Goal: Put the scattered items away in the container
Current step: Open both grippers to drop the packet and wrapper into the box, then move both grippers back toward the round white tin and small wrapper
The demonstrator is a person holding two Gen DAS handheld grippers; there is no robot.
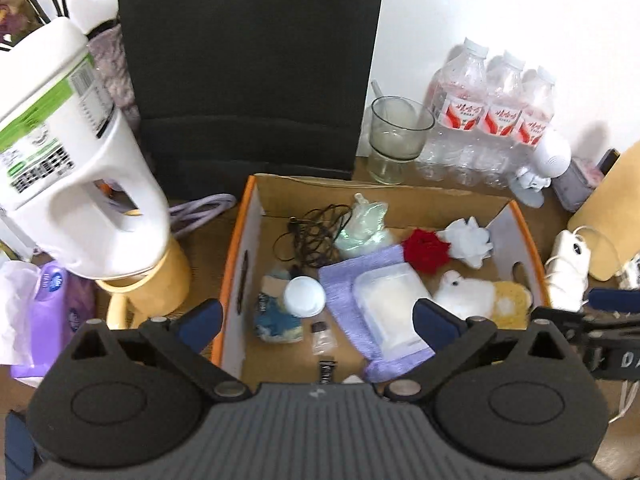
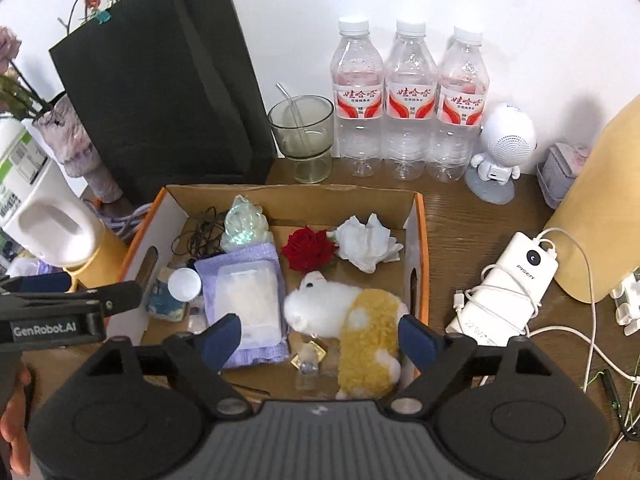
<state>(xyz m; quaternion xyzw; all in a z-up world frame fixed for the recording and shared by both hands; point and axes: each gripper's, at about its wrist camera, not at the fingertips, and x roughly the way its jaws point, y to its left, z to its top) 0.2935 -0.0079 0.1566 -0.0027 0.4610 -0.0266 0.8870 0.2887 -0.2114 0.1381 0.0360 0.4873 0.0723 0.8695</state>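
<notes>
The orange-edged cardboard box [image 2: 420, 216] sits on the brown wooden desk [image 2: 452, 216], and it's well filled. Inside: a white and yellow fluffy plush toy [image 2: 360, 320] along the right wall, a lilac wipes packet with a clear plastic lid [image 2: 248, 296] in the middle, a red fabric rose [image 2: 308, 250] touching a crumpled white tissue [image 2: 368, 246] behind it, a tangled black cable [image 2: 200, 232] at the back left, and a small bottle with a round white cap [image 2: 184, 284] near the left wall.

Readable writing: "PISEN" on the white power bank wrapped in its white cord [image 2: 516, 292] to the right of the box, and "GenRobot.AI" on the side of the left gripper [image 1: 320, 316], seen from the right wrist view. The three clear water bottles [image 2: 412, 100] against the white wall carry red and white labels with Chinese characters. A tall black paper bag [image 2: 160, 92] stands behind the box, a grey glass cup with a straw [image 2: 302, 132] beside it.

Both tools are above the box, tilted steeply down. The left gripper's blue pads are spread wide with nothing between them, wipes packet and bottle below. The right gripper [image 2: 320, 340] is spread wide too, framing the plush toy without touching it. A hand [image 2: 14, 420] shows at the lower left edge of the right wrist view.
</notes>
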